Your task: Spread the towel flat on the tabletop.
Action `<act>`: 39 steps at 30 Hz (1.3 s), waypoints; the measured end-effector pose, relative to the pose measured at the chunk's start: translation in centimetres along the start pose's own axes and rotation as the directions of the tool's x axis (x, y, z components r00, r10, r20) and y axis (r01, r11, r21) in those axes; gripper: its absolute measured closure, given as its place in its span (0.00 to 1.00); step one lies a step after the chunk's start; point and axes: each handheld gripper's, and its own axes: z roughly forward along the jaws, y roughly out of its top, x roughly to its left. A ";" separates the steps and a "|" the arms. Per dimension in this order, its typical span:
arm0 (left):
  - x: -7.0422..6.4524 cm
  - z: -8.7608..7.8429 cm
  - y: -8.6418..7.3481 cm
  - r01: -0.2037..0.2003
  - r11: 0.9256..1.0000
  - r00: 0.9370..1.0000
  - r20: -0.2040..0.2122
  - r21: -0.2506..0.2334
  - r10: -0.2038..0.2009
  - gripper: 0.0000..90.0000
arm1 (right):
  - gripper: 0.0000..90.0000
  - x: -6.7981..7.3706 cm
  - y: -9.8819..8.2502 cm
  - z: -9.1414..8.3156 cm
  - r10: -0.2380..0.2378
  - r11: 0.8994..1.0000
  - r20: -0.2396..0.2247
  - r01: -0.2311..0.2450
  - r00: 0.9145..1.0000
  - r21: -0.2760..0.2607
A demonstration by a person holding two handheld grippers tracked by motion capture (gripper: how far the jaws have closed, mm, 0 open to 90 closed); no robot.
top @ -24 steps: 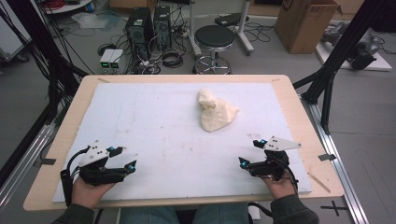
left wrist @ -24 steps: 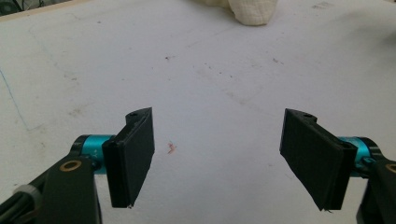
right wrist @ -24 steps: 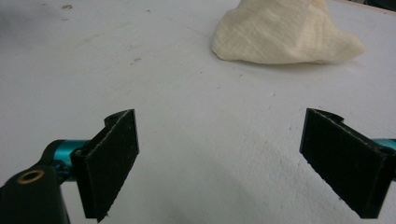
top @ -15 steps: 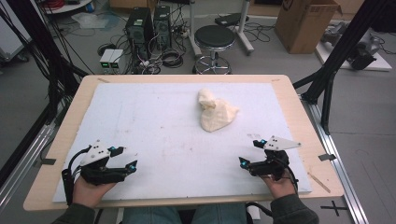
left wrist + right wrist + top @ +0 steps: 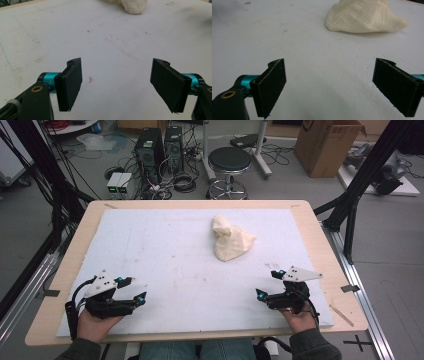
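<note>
Your surface point(image 5: 320, 250) is a pale wooden top, and a white sheet point(image 5: 165, 255) covers nearly all of it, leaving a bare wood border around the edges. On the sheet lies one cream cloth point(image 5: 231, 240), bunched into a lump. Taking the cloth as your mark, the sheet on your side of it is scuffed with faint grey marks, and a tiny reddish speck point(image 5: 90, 79) lies well apart from it, nearer you.
</note>
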 end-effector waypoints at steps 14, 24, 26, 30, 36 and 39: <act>0.0 0.1 0.0 0.004 1.000 1.000 0.005 -0.003 -0.004 0.29 | 0.12 -0.3 0.2 0.1 0.003 1.000 0.008 -0.003 1.000 -0.006; 0.1 0.1 0.1 0.006 1.000 1.000 0.000 -0.007 -0.006 0.28 | 0.12 -0.7 1.1 0.7 -0.006 1.000 0.003 0.006 1.000 0.006; 0.1 0.1 0.1 0.002 1.000 1.000 -0.001 -0.006 -0.002 0.28 | 0.12 -0.7 1.5 0.6 -0.006 1.000 0.001 0.006 1.000 0.010; 0.1 0.2 0.1 0.005 1.000 1.000 -0.001 -0.010 -0.005 0.28 | 0.12 -0.8 2.1 0.7 -0.011 1.000 -0.004 0.011 1.000 0.006; 0.2 0.1 0.1 0.006 1.000 1.000 -0.007 -0.012 -0.006 0.28 | 0.12 -1.3 2.8 1.3 -0.018 1.000 -0.007 0.018 1.000 0.017; 0.2 0.1 0.2 0.004 1.000 1.000 -0.007 -0.010 -0.004 0.28 | 0.12 -1.7 3.2 1.5 -0.010 0.999 -0.007 0.011 1.000 0.030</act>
